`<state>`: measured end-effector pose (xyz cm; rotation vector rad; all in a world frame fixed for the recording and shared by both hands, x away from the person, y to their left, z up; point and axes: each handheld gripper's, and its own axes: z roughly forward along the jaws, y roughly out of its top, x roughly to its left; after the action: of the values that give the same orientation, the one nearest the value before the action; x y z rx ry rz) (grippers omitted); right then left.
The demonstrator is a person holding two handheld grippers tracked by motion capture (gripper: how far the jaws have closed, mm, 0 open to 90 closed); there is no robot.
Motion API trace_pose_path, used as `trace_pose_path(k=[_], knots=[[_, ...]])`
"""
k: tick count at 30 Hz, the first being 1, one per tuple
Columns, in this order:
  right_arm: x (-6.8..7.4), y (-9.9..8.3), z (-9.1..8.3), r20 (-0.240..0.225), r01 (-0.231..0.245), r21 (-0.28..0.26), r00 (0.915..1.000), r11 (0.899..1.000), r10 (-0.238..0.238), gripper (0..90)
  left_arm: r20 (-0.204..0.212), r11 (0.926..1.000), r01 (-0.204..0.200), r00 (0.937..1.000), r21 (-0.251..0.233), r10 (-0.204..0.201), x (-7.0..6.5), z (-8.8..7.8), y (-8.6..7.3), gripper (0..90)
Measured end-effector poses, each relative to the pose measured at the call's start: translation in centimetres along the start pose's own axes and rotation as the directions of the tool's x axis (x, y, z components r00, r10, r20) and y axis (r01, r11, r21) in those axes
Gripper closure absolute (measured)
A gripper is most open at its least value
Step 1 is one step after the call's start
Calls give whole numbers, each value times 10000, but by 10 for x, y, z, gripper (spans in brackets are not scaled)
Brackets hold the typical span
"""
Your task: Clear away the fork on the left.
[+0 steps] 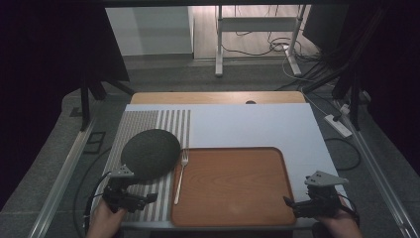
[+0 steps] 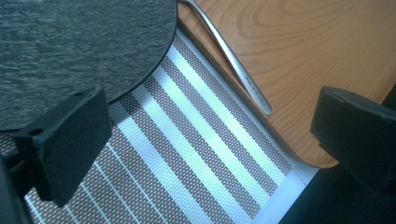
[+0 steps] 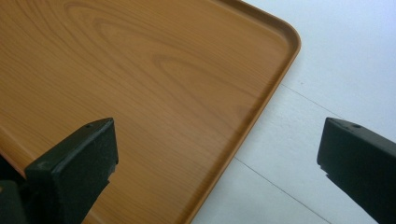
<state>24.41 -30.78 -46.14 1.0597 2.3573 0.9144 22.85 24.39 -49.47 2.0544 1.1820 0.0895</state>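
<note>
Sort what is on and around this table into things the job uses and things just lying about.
Job things:
- round dark slate plate
- silver metal fork
- rectangular wooden tray
- striped woven placemat
- left hand-held gripper, open
- right hand-held gripper, open

Lying about:
- white power strip on the floor
- loose black cables

Looking along my left jaws, the fork [image 2: 233, 60] runs off the top edge ahead of them, so its tines are cut off, and the dark round plate [image 2: 79, 51] beyond my left-hand jaw is cropped at top and left. Between my right jaws, the wooden tray [image 3: 154, 93] runs past the left edge.
</note>
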Motion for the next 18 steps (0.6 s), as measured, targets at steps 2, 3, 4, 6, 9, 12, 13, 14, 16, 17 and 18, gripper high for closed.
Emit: trace_pose_path(k=[2,3,4,6,9,12,13,14,16,17,18], knots=[[0,0,0,-6,-12,7,10000,10000,12,0,-82,10000,-35,10000,-33,35,-1,-2,-1,0],[0,0,0,6,-20,15,10000,10000,20,0,-135,10000,-37,9999,-56,36,-1,-3,-2,0],[0,0,0,10,-28,5,10000,10000,28,0,-224,10000,-45,9997,-67,44,-2,-4,-2,0],[0,0,0,19,-61,-6,10000,10000,61,0,-406,9999,-94,9991,-77,91,-3,-6,-4,0],[-1,0,0,24,-94,-22,10000,10000,94,0,-610,9998,-144,9980,-132,136,-4,-10,-6,0],[-1,0,0,31,-135,-28,9999,9999,135,0,-819,9997,-173,9965,-164,159,-6,-14,-9,0],[-1,0,0,44,-171,-34,9998,9998,171,0,-860,9997,-172,9962,-195,155,-6,-15,-10,0],[-2,0,-1,75,-219,-20,9997,9998,219,0,-901,9996,-188,9958,-219,168,-6,-17,-11,0],[-3,0,0,58,-324,-48,9995,9995,325,0,-1001,9995,-181,9949,-254,155,-7,-19,-13,0],[-3,0,0,74,-368,-54,9993,9993,369,0,-1040,9995,-178,9945,-272,149,-8,-19,-14,0],[-4,0,-1,42,-416,-71,9991,9991,416,0,-1098,9993,-244,9937,-284,211,-8,-20,-14,0]])
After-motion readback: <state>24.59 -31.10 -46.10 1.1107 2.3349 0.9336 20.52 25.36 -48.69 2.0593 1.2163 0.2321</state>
